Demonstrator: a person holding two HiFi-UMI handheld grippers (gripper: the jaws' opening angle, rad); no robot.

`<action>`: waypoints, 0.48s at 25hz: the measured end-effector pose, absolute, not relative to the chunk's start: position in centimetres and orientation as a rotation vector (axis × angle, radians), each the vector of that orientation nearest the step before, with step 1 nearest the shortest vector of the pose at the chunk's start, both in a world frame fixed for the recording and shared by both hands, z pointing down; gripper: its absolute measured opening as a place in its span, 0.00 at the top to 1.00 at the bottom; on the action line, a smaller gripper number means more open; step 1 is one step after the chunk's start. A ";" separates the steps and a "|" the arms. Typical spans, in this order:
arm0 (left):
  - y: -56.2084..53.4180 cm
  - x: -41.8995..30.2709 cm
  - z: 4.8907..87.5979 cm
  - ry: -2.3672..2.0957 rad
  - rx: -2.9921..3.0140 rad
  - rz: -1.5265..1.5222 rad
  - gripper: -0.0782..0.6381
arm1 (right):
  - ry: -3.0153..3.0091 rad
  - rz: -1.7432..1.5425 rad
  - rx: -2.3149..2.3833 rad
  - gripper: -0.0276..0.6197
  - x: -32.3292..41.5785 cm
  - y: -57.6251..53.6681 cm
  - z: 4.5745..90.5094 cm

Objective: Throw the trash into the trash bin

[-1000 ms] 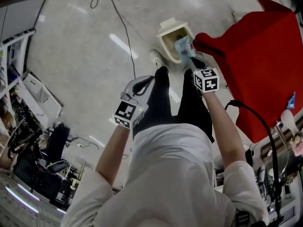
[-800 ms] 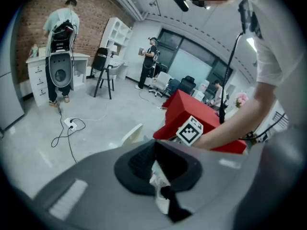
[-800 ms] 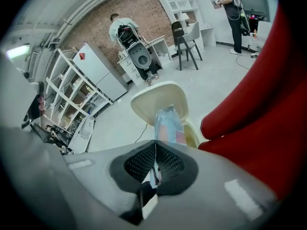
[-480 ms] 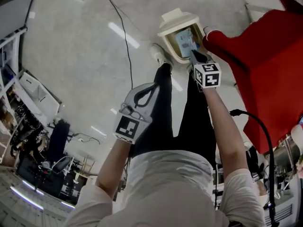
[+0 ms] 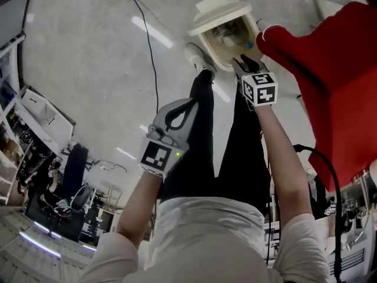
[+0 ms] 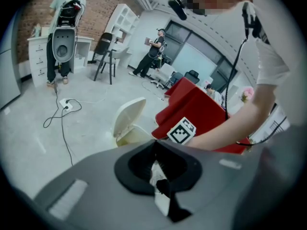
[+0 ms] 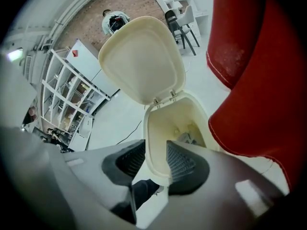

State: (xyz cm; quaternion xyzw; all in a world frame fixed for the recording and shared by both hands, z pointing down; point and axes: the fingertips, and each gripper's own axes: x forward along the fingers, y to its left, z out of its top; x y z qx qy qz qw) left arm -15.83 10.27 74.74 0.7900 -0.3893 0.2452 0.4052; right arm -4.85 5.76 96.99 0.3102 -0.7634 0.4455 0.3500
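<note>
A cream trash bin (image 5: 206,25) stands on the floor with its lid (image 7: 141,56) swung open. Pale crumpled trash (image 5: 228,34) lies inside it, also seen in the right gripper view as trash (image 7: 188,138) on the bin's bottom. My right gripper (image 5: 243,62) hangs over the bin's near rim. Its jaws have just been opening and stand apart with nothing between them (image 7: 156,161). My left gripper (image 5: 172,118) is held lower left, away from the bin, jaws closed together and empty (image 6: 155,150). The left gripper view shows the bin (image 6: 125,126) beyond it.
A red upholstered seat (image 5: 330,69) stands close against the bin's right side. A black cable (image 5: 147,46) runs across the grey floor left of the bin. The person's legs and shoes (image 5: 197,61) stand just before it. Shelves and people fill the room's far side.
The blue-white trash that the right gripper held above the bin has dropped into the bin, and the jaws have parted. Both grippers have sunk lower, the right one closer to the bin.
</note>
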 end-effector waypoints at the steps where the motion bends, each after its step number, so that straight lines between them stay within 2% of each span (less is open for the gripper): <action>1: 10.2 -15.8 74.5 -0.987 1.993 0.616 0.88 | -1.982 1.151 0.802 0.74 -4.7 5.9 96.5; 6: 9.5 -15.6 72.2 -0.989 2.059 0.610 0.88 | -2.013 1.130 0.805 0.74 -4.1 5.3 92.3; 12: 9.2 -14.8 69.6 -0.960 2.138 0.633 0.88 | -2.074 1.109 0.819 0.81 -3.3 4.0 85.5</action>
